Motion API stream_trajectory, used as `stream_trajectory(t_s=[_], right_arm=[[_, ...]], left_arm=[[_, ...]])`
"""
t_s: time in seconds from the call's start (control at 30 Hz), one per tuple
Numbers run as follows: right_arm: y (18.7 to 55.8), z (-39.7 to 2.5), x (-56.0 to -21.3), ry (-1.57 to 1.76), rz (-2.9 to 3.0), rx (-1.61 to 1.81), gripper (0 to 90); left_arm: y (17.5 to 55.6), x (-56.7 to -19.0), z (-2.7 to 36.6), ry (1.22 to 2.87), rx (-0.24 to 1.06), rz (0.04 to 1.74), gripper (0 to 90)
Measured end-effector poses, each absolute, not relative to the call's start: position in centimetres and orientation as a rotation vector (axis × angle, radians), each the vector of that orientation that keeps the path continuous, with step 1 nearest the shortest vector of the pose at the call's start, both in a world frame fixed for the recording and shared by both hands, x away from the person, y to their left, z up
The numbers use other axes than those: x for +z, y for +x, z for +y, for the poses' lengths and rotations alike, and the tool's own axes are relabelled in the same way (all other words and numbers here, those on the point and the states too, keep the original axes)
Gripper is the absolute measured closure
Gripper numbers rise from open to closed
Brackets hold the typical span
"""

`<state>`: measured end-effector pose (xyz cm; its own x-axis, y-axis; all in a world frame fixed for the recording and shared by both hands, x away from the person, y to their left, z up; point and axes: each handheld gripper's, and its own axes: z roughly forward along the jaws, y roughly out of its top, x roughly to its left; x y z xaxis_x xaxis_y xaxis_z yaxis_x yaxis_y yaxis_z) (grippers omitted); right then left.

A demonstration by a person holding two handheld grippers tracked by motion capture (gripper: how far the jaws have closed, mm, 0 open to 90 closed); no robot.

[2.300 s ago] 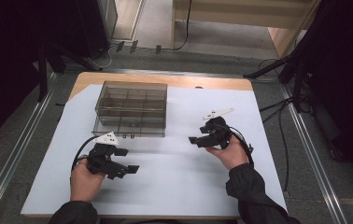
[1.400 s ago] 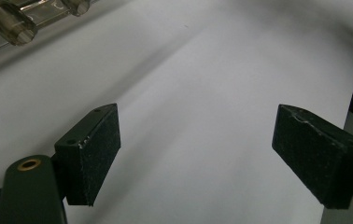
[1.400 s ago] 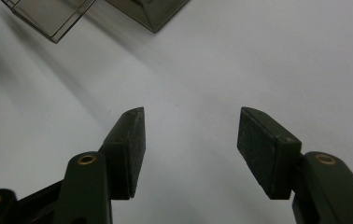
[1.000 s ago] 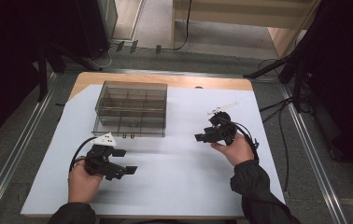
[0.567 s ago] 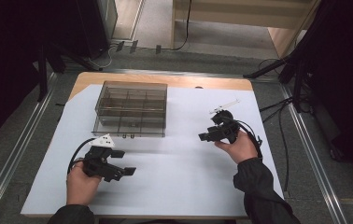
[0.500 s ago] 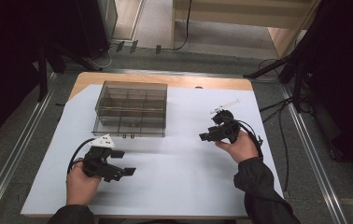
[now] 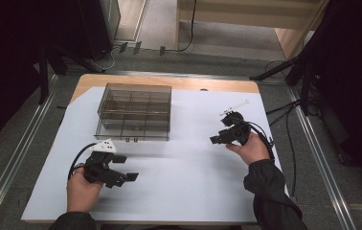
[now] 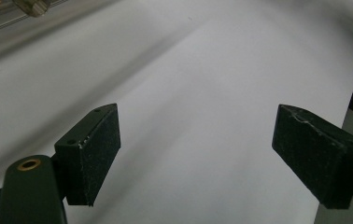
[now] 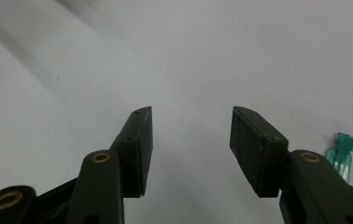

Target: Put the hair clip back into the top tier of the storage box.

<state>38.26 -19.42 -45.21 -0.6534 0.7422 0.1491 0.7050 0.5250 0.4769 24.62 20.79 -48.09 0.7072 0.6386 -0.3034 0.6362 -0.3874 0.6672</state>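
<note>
While my left gripper rests agape well away, my right gripper, jaws parted and empty, hovers over the white table sheet, the small green plastic tag lying flat just beside its right jaw, long axis roughly along the jaws.

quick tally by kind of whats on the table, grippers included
grippers: 2, the left gripper and the right gripper, both with jaws open and nothing between them
clear compartment boxes: 1, the organiser box
small green pieces: 1, the green piece beside the right gripper
white table covers: 1, the white sheet
total: 5
</note>
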Motion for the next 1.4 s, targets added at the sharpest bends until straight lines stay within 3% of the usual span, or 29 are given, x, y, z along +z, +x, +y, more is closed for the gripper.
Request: stream_trajectory(t_s=[1.4], right_arm=[[41.5, -23.6, -47.0, 1.455, 2.593, 0.459, 63.1]], left_arm=[[23.3, -48.2, 22.0, 2.082, 0.027, 1.024, 16.4]])
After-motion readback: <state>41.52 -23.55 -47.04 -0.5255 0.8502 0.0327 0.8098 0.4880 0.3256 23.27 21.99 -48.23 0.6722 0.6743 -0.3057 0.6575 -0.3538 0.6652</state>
